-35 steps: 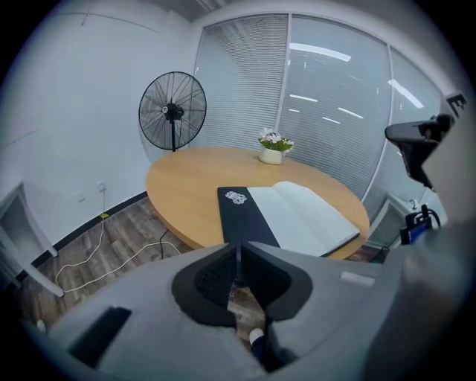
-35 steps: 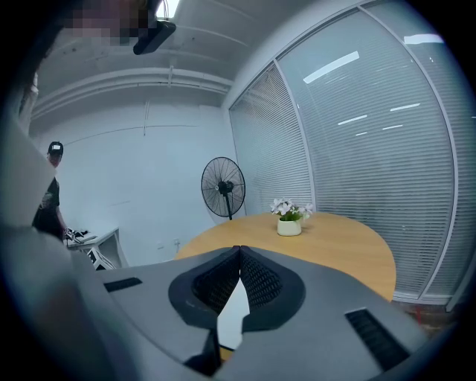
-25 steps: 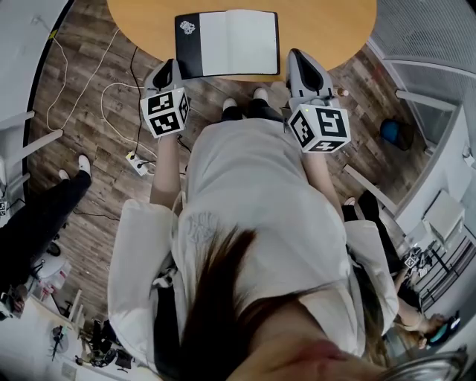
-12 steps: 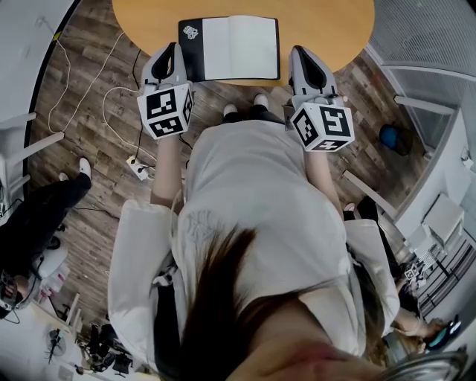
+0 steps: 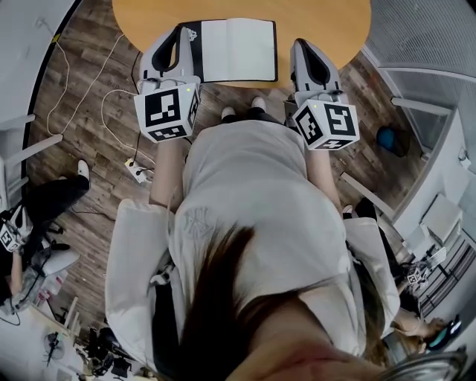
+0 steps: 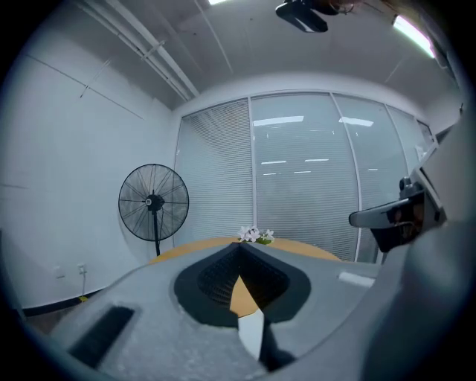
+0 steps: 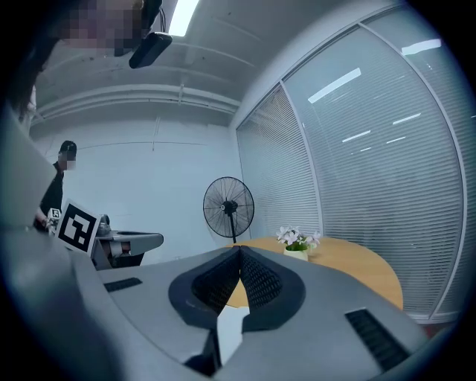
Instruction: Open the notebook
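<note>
One notebook (image 5: 236, 49) is lying open on the one round worktop (image 5: 320, 22), at the top middle of the head view. Its white pages are facing up and its black cover is showing at the left side.

Two grippers are hanging at the worktop's near edge, one on each side of the notebook. The left gripper (image 5: 178, 36) is overlapping the black cover in the picture, so part of that cover is hidden. I cannot tell whether the gripper is touching it. The right gripper (image 5: 300, 47) is standing just beside the right page, apart from it. Two marker cubes are showing: the left cube (image 5: 165, 113) and the right cube (image 5: 327, 125).

In each gripper view the jaws are pressed together at the tips and are pinching nothing. Beyond them one fan (image 6: 154, 201) and one pot of flowers (image 6: 255, 235) are standing. Only a white sliver is showing in the gap under the jaws, too little to identify.

The top edge of the head view is cutting off the worktop's far part. The wearer's head and shirt are filling the lower half. On the floor (image 5: 89, 89) at the left, white cables (image 5: 111, 85) are lying. One more person (image 5: 44, 205) is there too, cut off by the frame.
</note>
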Demonstrator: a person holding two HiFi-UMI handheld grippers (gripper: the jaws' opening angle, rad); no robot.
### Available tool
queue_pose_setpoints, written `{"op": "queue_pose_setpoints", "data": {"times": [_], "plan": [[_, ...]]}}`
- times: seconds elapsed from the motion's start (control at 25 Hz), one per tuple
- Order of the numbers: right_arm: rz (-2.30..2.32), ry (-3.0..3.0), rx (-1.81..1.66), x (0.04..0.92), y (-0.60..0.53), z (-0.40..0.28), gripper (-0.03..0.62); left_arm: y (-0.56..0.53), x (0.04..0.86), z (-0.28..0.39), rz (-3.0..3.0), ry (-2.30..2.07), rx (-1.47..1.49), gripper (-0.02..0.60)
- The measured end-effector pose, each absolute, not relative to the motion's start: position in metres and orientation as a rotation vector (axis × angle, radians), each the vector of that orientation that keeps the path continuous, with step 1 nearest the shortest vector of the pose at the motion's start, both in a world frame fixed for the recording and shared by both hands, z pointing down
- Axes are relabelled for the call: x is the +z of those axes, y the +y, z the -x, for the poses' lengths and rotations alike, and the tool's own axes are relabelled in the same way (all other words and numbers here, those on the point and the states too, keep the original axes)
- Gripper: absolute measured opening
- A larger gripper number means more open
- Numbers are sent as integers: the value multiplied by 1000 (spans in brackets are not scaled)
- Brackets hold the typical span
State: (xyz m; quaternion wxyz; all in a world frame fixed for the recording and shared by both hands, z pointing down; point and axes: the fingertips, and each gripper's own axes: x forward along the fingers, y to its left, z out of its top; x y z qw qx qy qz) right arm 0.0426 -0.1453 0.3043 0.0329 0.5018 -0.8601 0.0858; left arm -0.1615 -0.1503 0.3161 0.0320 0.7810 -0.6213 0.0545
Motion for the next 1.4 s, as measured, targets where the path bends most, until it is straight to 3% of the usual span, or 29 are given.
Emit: {"op": "queue_pose_setpoints", "data": {"times": [0.8,1.4], "plan": [[-1536,-2717,203,261,-133,-42,2,-133,243,101,-2600,-1798,0,17],[-1489,-2737,192,251,-112,-37,2,-110,240,68,-2632,-1739,9,17]]}}
